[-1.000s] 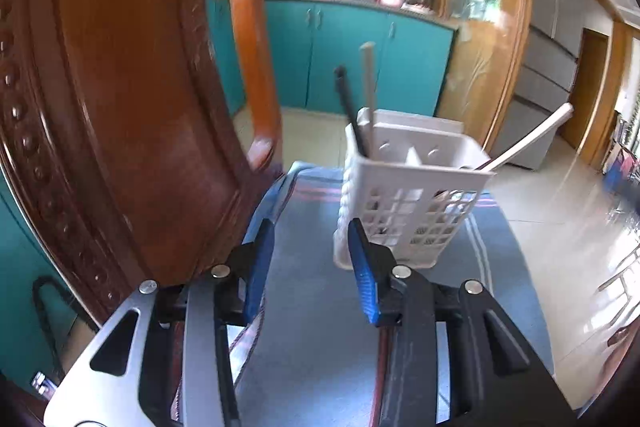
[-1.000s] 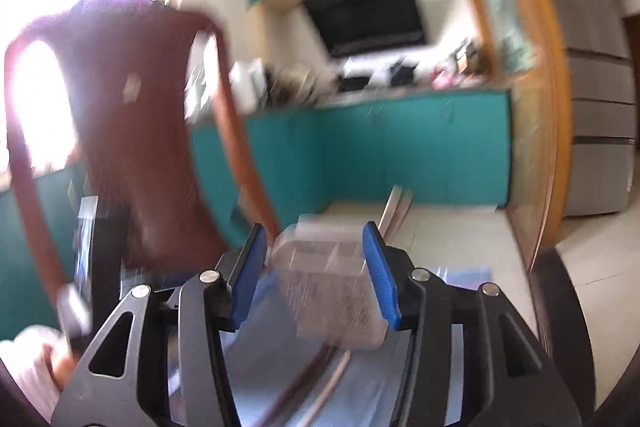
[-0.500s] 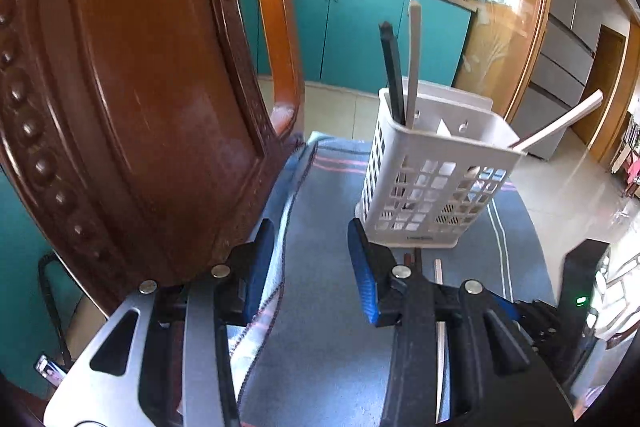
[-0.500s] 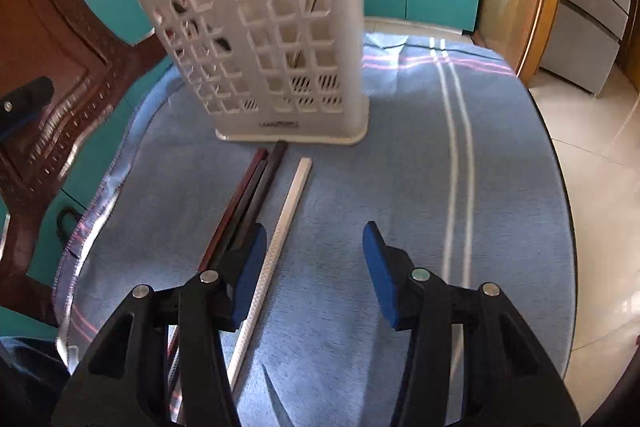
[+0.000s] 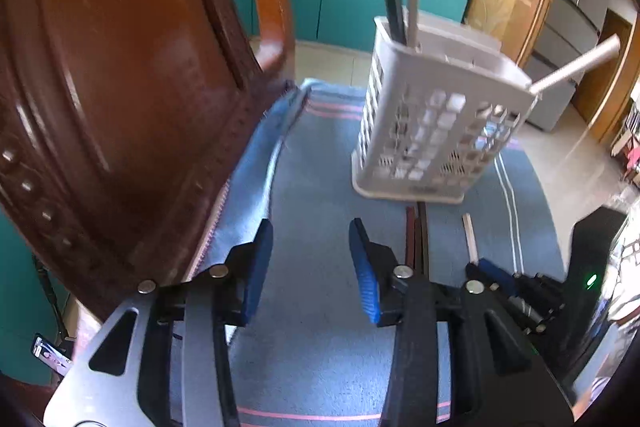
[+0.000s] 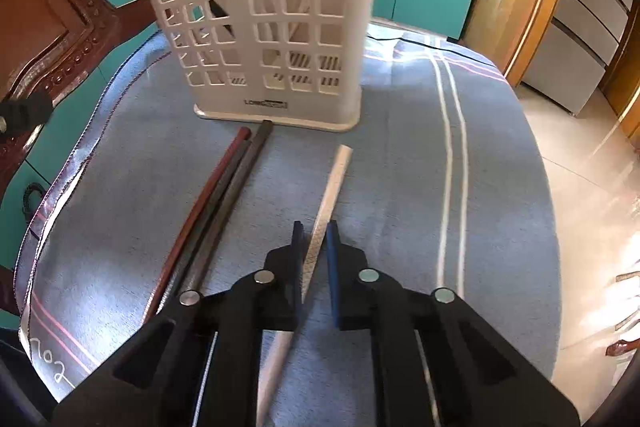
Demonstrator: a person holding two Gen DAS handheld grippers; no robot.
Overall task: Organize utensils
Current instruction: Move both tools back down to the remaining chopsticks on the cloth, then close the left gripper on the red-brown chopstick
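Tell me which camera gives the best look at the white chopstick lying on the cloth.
The right wrist view: the white chopstick runs nearly full length between the closed right tongs. The left wrist view shows only a short end of it, beside the dark chopsticks.

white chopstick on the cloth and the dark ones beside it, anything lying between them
No. In the right wrist view only bare blue cloth shows between the white chopstick and the dark chopsticks.

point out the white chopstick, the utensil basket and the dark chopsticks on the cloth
white chopstick [image 6: 338,171], right wrist view, bare upper shaft.
utensil basket [image 6: 280,105], right wrist view, front base strip.
dark chopsticks [image 6: 224,195], right wrist view, mid shafts.
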